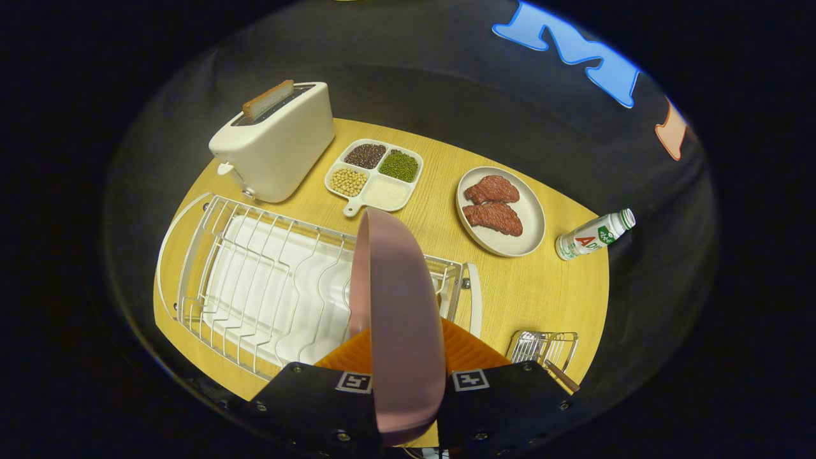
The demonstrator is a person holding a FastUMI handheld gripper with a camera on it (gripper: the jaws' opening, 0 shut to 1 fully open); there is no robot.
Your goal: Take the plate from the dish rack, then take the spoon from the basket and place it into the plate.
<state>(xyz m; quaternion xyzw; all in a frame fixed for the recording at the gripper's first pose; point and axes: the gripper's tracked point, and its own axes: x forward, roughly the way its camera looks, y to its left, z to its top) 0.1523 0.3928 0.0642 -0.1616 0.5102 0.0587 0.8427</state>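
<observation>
Gripper (408,357) clamped pink plate (398,319), lifted above dish rack (255,287); spoon (561,375) remained in basket (542,347) beside rack.

plate (398,319): matt, smooth pink surface, looks plastic or ceramic; clamped between the gripper (408,376) fingers
dish rack (255,287): thin wire, white coated, over a glossy white tray
table (542,293): pale wood grain, satin
toaster (277,143): smooth cream shell, upper left
basket (543,349): shiny metal wire
bottle (593,236): glossy plastic
</observation>
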